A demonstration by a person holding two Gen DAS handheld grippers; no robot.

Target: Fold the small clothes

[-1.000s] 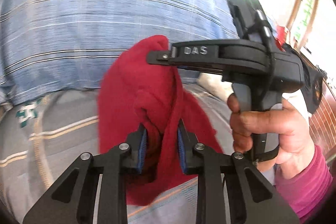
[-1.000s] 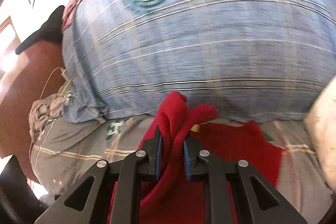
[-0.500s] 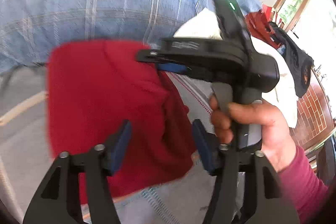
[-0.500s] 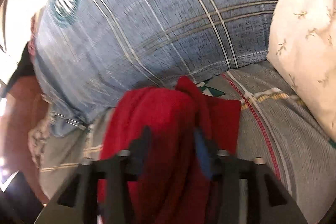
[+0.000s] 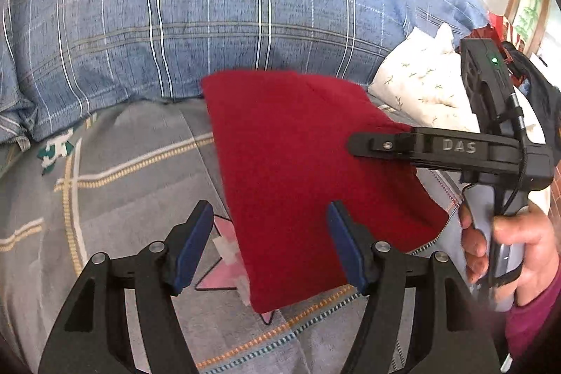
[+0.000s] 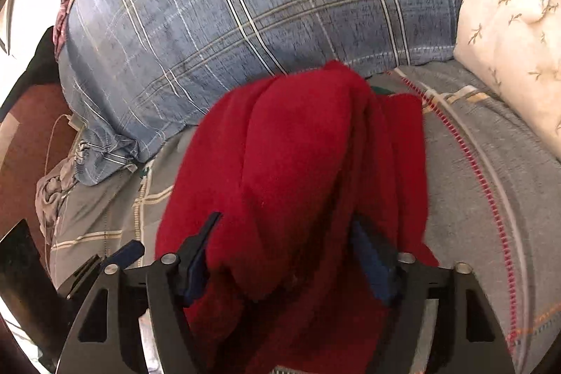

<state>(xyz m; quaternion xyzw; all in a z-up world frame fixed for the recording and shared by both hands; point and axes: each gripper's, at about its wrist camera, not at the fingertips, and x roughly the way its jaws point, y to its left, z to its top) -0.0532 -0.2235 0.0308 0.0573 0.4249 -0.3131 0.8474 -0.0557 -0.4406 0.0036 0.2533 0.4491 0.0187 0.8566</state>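
Left claw: jaws wide apart, blue pads showing, nothing pinched, hanging over the near edge of the cloth.
Cloth: red, folded into a flat slab, lying on the bed with its long side running away from the camera.
Right claw: coming in from the right, tip over the cloth's right part; side-on, so the jaw gap can't be read.
Hand: gripping the right claw's handle, magenta sleeve at the wrist.
Bed: grey sheet with tan stripes.
Duvet: blue plaid, bulked up behind the cloth.
Pillow: white, leaf print, far right.
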